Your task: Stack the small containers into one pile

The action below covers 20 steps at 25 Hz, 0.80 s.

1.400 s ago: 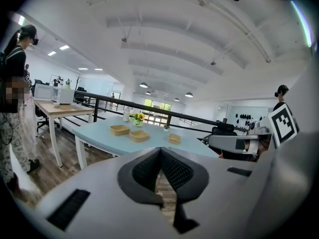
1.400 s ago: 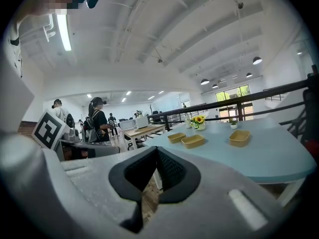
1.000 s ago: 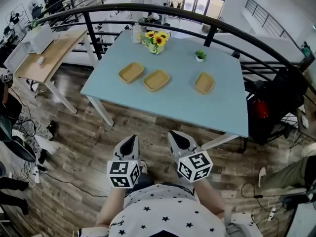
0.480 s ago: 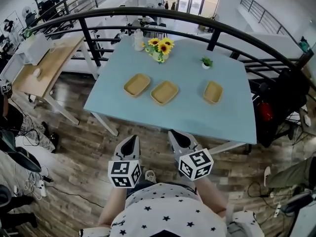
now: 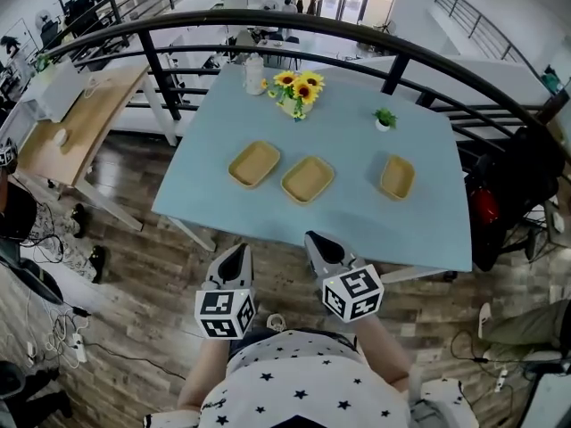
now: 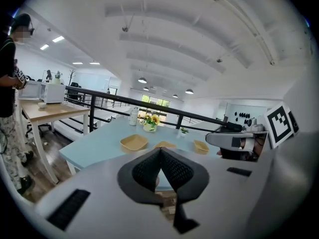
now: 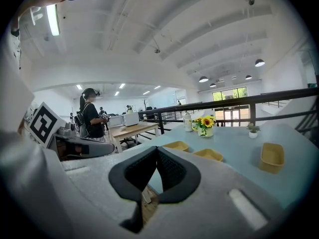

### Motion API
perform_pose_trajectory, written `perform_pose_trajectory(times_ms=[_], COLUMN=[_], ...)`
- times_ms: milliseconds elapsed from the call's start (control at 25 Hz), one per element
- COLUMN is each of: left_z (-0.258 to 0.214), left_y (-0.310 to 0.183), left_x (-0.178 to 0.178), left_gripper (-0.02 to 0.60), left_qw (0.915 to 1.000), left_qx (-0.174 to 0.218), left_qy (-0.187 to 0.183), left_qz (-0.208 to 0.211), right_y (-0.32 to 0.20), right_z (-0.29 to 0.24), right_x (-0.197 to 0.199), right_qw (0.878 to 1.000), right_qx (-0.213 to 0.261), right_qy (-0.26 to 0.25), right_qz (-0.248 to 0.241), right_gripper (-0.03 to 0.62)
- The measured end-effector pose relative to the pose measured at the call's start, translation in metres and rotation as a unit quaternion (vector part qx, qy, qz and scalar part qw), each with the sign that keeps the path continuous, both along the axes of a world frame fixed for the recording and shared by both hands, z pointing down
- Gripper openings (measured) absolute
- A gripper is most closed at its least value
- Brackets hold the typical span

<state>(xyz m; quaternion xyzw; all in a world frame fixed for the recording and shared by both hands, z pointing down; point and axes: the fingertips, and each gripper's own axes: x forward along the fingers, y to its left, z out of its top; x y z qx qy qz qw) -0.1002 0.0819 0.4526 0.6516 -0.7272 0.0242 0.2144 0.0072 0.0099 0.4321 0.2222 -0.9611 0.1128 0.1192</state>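
Three shallow tan containers lie apart on the light blue table [image 5: 375,226]: the left container [image 5: 254,164], the middle container [image 5: 308,179] and the right container [image 5: 397,176]. They also show in the left gripper view as container [image 6: 133,143], container [image 6: 166,145], container [image 6: 201,146], and in the right gripper view as container [image 7: 176,146], container [image 7: 209,155], container [image 7: 271,157]. My left gripper [image 5: 235,255] and right gripper [image 5: 318,242] are both shut and empty, held close to my body short of the table's near edge.
A vase of sunflowers [image 5: 298,92], a white bottle [image 5: 255,75] and a small potted plant [image 5: 384,119] stand at the table's far side. A black railing [image 5: 268,20] curves behind. A wooden desk [image 5: 76,114] is at left. A person [image 7: 92,121] stands by that desk.
The table and containers have shifted lower and slightly right in the head view, so I am nearer to them. Both grippers stay shut in the same place before my body.
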Motion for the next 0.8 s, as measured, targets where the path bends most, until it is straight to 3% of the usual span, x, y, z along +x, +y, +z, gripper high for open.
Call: perform_pose_trajectory(times_ms=[320,800], left_z=[0.012,0.030], left_y=[-0.021,-0.045], left_x=[-0.021,-0.013], left_gripper=[0.002,0.003], left_qw=[0.9999,0.9994], left_qx=[-0.005,-0.021], left_qy=[0.011,0.015], left_qz=[0.012,0.025], right_y=[-0.031,-0.065], right_z=[0.019,0.036], right_x=[-0.018,0.012], right_qw=[1.000,0.998], right_qx=[-0.006,-0.003], right_qy=[0.021,0.045], right_qz=[0.018,0.053], right_gripper=[0.006,0.022])
